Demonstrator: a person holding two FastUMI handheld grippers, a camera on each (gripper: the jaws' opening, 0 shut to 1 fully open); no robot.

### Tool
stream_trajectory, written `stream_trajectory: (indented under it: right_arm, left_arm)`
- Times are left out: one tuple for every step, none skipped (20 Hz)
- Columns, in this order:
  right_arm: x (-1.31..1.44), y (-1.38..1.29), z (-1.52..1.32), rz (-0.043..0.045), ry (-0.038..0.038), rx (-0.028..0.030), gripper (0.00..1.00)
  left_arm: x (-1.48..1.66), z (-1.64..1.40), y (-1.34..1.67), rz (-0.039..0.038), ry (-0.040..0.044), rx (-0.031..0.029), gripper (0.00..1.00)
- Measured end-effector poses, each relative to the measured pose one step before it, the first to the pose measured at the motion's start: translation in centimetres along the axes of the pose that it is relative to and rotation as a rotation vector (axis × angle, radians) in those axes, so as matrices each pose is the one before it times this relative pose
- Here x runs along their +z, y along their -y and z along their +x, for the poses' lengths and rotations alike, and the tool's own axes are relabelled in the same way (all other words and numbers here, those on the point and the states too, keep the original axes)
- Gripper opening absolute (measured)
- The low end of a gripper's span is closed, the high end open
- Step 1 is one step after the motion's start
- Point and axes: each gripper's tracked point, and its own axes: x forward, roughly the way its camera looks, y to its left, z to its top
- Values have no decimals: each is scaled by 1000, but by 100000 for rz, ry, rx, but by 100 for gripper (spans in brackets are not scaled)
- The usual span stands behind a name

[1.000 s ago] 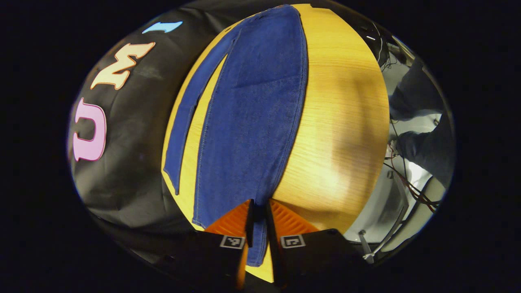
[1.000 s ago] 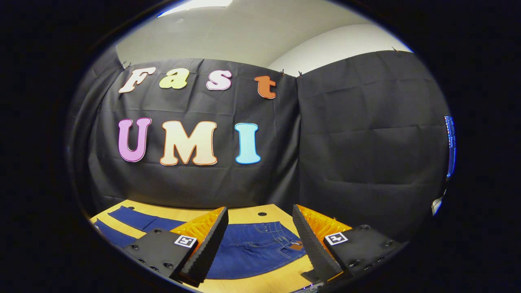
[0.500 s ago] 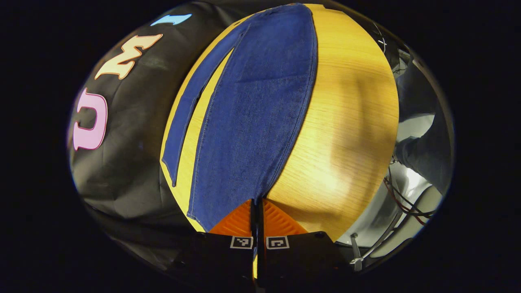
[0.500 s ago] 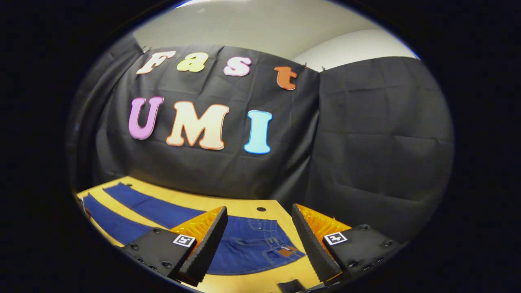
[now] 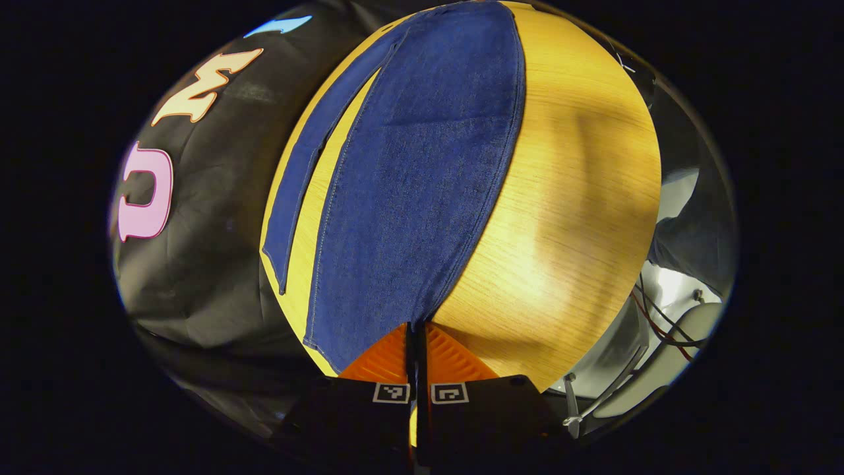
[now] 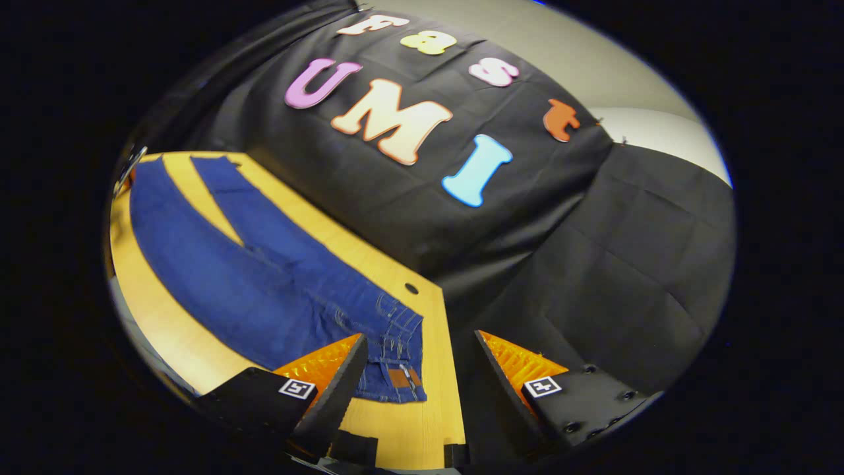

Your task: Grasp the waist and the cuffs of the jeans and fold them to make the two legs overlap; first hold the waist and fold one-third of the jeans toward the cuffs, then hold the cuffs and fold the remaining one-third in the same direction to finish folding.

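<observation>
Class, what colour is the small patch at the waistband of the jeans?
Brown, on the blue jeans; the patch shows best in the right gripper view.

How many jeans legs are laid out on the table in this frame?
2. The near leg runs up from the left gripper, shut on its cuff; the far leg lies beside the booth wall. Both join at the waist.

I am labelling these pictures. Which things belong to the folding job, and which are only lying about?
Job: jeans, left gripper shut on the near cuff, right gripper open by the waist.
Lying about: wooden table, cables.
</observation>
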Motion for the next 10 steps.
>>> stream_trajectory:
  right_arm:
    - [-1238,-997,373,-4348,-2102,3222,99]
    - [-1009,-966,362,-3699,-1867,3054,99]
    - [-919,-909,503,-3202,-1921,3413,99]
    - [-689,-1036,477,-2245,-1591,3630,99]
    - [-583,-930,629,-1777,-1249,3114,99]
    - [-421,-824,462,-1826,-814,2717,99]
    - [-351,-844,594,-2410,-1010,2438,99]
    - [-414,-701,381,-2469,-1237,2497,99]
    - [-600,-664,494,-2251,-1770,2885,99]
    - [-601,-801,409,-1587,-2062,2772,99]
  left_arm:
    - [41,80,-37,-100,-557,242,0]
    - [-110,-13,-2,-166,-658,354,0]
    - [28,2,23,-84,-395,347,0]
    - [-34,-29,-71,12,-527,416,0]
    - [48,23,6,79,-552,425,0]
    - [-94,39,-24,351,-527,334,0]
    - [25,59,-24,389,-556,197,0]
    - [9,-95,34,9,-453,58,0]
    - [14,54,41,-423,-452,-37,0]
    - [-51,-31,36,-588,-447,-70,0]
